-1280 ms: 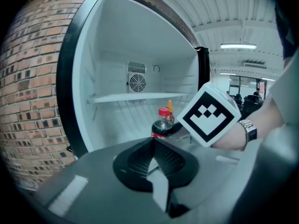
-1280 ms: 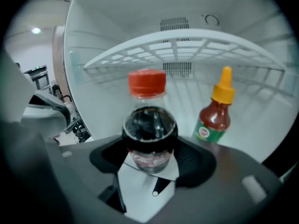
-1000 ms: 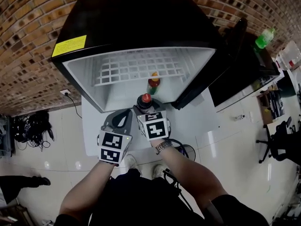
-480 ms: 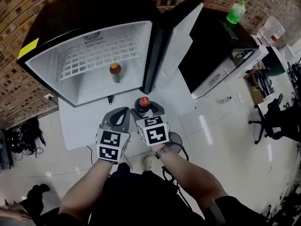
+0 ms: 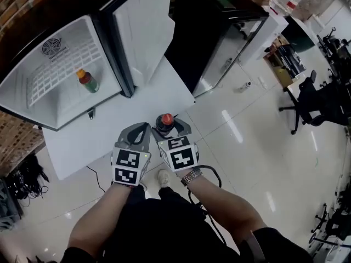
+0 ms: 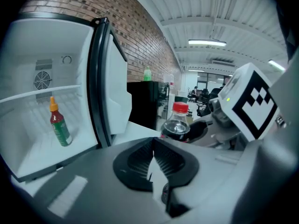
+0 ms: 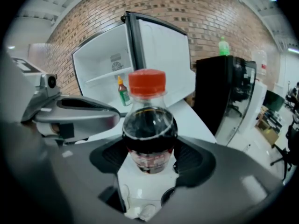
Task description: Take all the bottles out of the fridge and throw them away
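The cola bottle (image 7: 148, 129), red-capped and dark, stands upright in the right tongs (image 7: 150, 158), whose two pads pinch its body below the shoulder. In the head view it is held out of the fridge (image 5: 52, 92), above the near edge of the white surface (image 5: 109, 133) and toward that edge's right corner. The left tongs (image 6: 153, 149) sit just beside it on the left, pressed together with the pad tips touching and nothing between them. The two marker cubes are side by side, nearly touching. A watch (image 5: 190, 173) shows on the right wrist.

A second bottle (image 5: 88, 81), with an orange cap, red contents and a green label, is in the fridge. It stands upright below the wire shelf (image 5: 52, 70), near the middle of the compartment and well apart from the tongs. The fridge is at the far left of the surface with its door (image 5: 143, 29) swung wide open; the door's white inner face is turned toward the person. A small fan grille shows on the back wall above the shelf.

Past the surface's right edge stands a black cabinet (image 5: 205, 32), and a green bottle (image 7: 223, 46) stands upright on its top. Glossy pale floor tiles (image 5: 247, 141) spread to the right of the surface, with a black office chair (image 5: 307, 100) farther out. A dark cable (image 5: 211, 174) loops on the floor near the person's feet.
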A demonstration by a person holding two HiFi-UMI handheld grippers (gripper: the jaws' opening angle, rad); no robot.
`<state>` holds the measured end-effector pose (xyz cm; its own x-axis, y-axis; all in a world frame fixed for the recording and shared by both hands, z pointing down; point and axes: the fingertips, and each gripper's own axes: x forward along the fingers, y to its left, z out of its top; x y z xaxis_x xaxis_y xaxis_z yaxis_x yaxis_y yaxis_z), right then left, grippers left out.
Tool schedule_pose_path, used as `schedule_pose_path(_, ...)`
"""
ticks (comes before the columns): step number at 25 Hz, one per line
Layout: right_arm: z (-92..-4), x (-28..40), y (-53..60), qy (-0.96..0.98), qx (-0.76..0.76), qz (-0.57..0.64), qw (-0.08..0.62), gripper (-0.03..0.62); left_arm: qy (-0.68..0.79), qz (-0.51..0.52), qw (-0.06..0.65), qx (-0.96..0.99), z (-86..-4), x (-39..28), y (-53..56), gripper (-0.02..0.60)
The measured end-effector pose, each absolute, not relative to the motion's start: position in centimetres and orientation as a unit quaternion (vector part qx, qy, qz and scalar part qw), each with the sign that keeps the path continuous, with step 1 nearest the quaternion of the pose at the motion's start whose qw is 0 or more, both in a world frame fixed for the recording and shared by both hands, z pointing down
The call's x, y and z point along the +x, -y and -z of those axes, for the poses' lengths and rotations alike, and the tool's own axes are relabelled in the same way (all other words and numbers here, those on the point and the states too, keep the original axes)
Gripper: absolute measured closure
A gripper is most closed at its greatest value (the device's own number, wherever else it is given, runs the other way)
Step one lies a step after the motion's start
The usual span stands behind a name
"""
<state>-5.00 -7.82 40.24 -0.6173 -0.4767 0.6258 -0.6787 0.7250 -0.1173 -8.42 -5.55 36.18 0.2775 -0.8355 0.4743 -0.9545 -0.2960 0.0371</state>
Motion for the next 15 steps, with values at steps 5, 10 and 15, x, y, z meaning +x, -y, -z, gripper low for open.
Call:
schedule_pose_path(5,-43.4,0.5,7.9,0.862,0.355,-0.210,0.294,0.290,0.533,-0.212,0.176,0.800,-39.6,-3.4,5.9,0.578)
schedule_pose_path(10,-47.7,5.5,7.3,0.836,0.379,-0.253,0.305,0.290,0.488,-0.248,0.199,0.813,-43.9,1.1,5.6,0.578)
schedule_pose_path(15,-52.3,9.0,5.7,0.808,0.390,-0.308,0.317,0.290,0.450,-0.280,0.221,0.818,-48.1,4.3,5.1,0.578)
